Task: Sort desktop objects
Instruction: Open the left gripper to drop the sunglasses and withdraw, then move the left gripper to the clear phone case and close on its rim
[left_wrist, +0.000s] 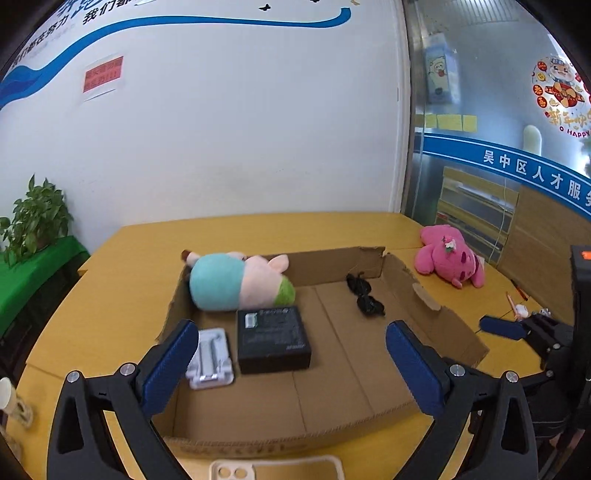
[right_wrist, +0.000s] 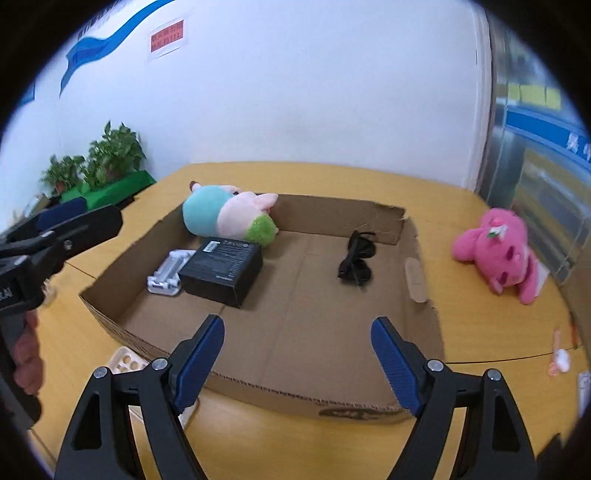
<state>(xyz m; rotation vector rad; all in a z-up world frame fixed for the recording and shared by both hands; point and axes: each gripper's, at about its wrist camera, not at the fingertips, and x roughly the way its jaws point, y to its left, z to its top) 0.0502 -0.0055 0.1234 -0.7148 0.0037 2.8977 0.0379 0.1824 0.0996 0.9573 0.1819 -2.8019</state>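
Both grippers, left and right, spread wide, empty, above cardboard tray; pink plush just outside tray.

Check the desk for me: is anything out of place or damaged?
The pink plush toy lies on the table outside the cardboard tray, while the pig plush, black box, white holder and sunglasses are inside. The tray's far right corner looks torn. Both grippers hover open.
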